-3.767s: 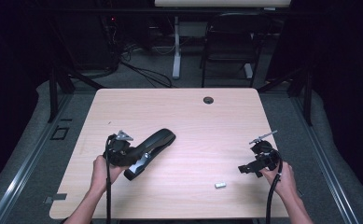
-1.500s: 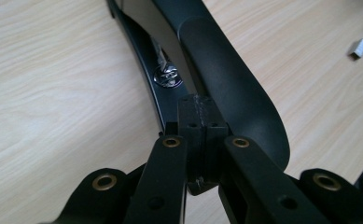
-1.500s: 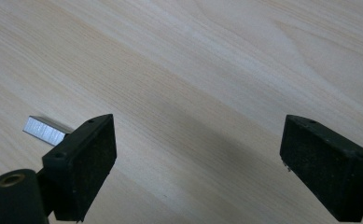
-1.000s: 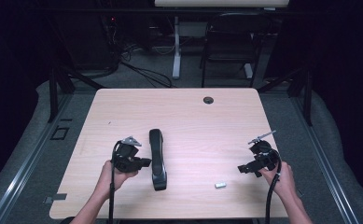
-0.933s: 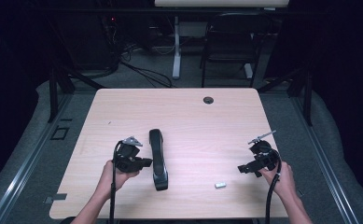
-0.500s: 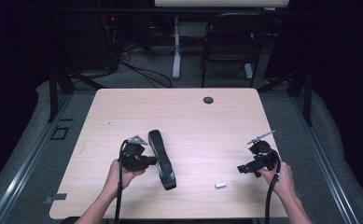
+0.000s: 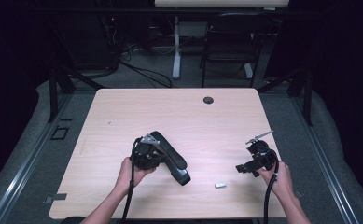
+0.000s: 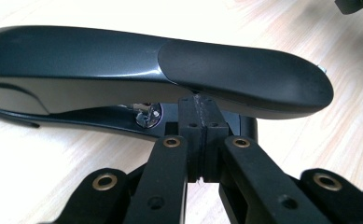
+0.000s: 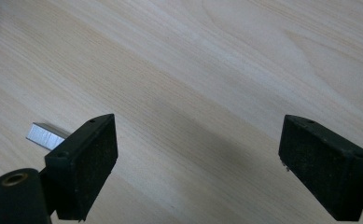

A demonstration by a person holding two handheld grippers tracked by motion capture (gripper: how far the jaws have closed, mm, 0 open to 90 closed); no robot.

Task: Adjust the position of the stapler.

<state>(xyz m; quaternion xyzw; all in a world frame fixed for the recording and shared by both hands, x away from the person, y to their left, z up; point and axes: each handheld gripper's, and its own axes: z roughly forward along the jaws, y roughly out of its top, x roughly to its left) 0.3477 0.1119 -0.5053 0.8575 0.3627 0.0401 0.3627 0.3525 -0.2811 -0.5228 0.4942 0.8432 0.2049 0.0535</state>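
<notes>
A: Nearest the person, what lies on the table (image 7: 123, 116)?
B: A small strip of staples (image 7: 220, 185), just beside the right gripper (image 7: 242, 169), whose jaws stand spread with nothing between them.
A: And the left gripper (image 8: 198, 100)?
B: Its jaws are pressed together, their tips against the side of the black stapler (image 7: 171, 156).
A: Where is the stapler?
B: Lying aslant near the table's middle, right of the left hand (image 7: 135, 169).

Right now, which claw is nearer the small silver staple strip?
Right. The right claw sits just beside the small silver staple strip; the left claw is farther off, against the black stapler.
</notes>
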